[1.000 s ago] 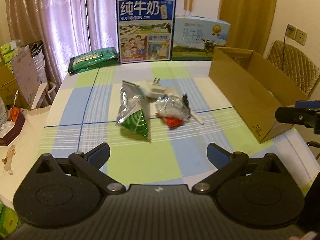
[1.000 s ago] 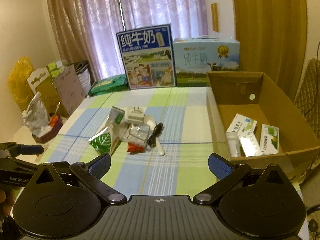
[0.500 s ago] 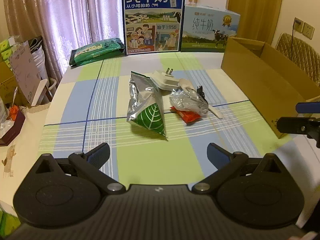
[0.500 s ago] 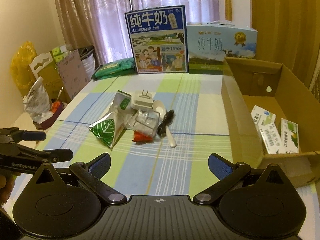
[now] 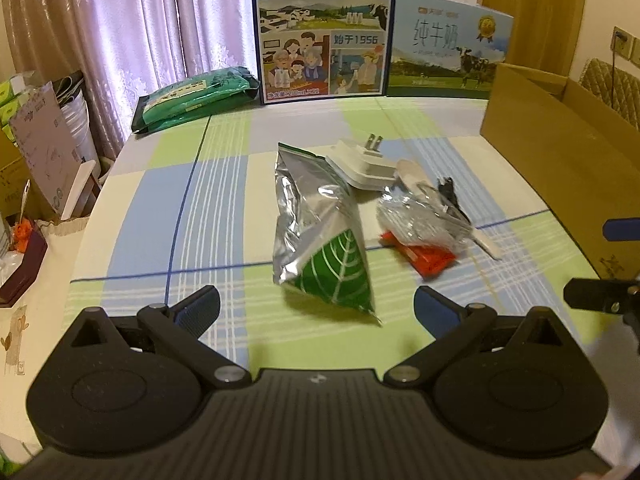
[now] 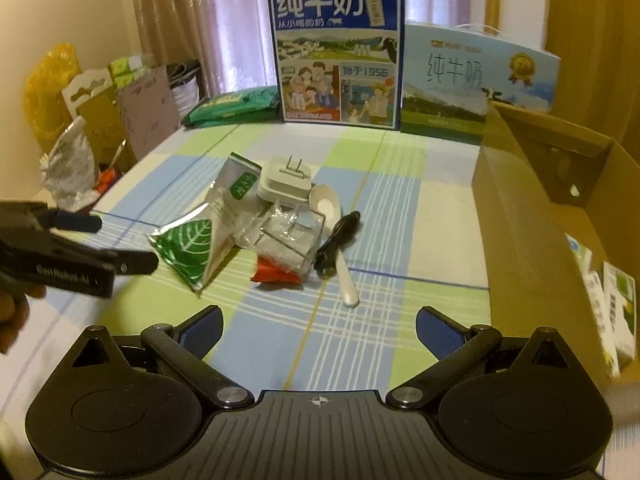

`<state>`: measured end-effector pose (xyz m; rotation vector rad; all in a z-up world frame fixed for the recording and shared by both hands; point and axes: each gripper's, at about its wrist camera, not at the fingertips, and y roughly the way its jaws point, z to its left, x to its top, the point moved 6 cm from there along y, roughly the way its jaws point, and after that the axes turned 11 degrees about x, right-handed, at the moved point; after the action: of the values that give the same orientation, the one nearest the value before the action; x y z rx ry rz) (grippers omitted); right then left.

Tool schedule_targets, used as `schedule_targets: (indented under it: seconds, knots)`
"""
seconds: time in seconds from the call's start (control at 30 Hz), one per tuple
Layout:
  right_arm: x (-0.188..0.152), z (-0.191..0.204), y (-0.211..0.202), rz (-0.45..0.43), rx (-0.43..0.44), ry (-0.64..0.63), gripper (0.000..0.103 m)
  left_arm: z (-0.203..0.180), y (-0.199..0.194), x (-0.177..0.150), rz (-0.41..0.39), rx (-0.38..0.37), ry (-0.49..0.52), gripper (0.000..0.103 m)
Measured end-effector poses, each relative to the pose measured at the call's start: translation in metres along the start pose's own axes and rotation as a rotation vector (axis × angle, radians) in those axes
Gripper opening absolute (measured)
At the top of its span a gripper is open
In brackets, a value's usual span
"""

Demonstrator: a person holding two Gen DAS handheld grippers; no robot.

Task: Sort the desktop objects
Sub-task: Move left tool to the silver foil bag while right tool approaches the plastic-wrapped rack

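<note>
**Both grippers open above the cluttered surface**

Left gripper [image 5: 316, 306] hovers over the near edge of the checked surface [image 5: 224, 208], jaws spread wide, nothing between them. Straight ahead of it lies the silver-and-green foil pouch [image 5: 320, 232], green leaf end toward the camera. Just right of the pouch sits a white plug adapter [image 5: 362, 164], prongs up, touching the pouch's far edge. Next right, a crumpled clear plastic wrapper [image 5: 420, 220] rests on a red packet [image 5: 428, 258]; a white spoon [image 6: 340, 240] and a black cable [image 6: 336, 240] lie against the wrapper's right side. Right gripper [image 6: 318, 326] also stands wide open and empty, low over the near surface, well apart from the pile. At far right, the open cardboard box [image 6: 516, 216] sits on the surface edge with small white-and-green boxes [image 6: 612, 312] inside. Two milk cartons [image 6: 336, 52] stand upright at the back.
</note>
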<state>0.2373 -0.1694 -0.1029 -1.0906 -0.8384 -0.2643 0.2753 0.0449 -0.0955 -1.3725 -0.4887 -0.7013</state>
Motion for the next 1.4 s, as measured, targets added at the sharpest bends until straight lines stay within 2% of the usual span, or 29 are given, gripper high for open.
schedule_targets:
  seconds: [0.13, 0.47, 0.53, 0.87, 1.03, 1.1, 1.2, 1.3, 1.4]
  knots:
    - [0.005, -0.013, 0.023, 0.015, 0.025, 0.042, 0.092, -0.001, 0.020, 0.006, 0.011, -0.009, 0.012, 0.101]
    - [0.032, -0.021, 0.056, -0.025, 0.133, 0.143, 0.087, 0.007, 0.053, 0.021, 0.029, -0.007, 0.032, 0.101]
    - [0.037, -0.020, 0.064, -0.028, 0.147, 0.164, 0.082, 0.010, 0.057, 0.022, 0.032, -0.003, 0.030, 0.101]
    - [0.050, -0.019, 0.103, -0.014, 0.156, 0.216, 0.072, 0.015, 0.072, 0.026, 0.036, -0.011, 0.019, 0.101]
    - [0.048, -0.021, 0.111, 0.005, 0.139, 0.226, 0.056, 0.010, 0.079, 0.028, 0.038, -0.060, -0.001, 0.098]
    - [0.048, -0.022, 0.109, 0.004, 0.125, 0.225, 0.055, 0.007, 0.083, 0.028, 0.043, -0.070, -0.006, 0.097]
    - [0.047, -0.023, 0.105, 0.004, 0.098, 0.218, 0.055, 0.003, 0.088, 0.028, 0.059, -0.100, -0.018, 0.091]
    - [0.044, -0.022, 0.100, 0.005, 0.085, 0.217, 0.054, -0.001, 0.092, 0.030, 0.091, -0.128, -0.021, 0.068]
    - [0.041, -0.017, 0.094, 0.009, 0.068, 0.193, 0.054, -0.006, 0.087, 0.030, 0.100, -0.130, -0.006, 0.057]
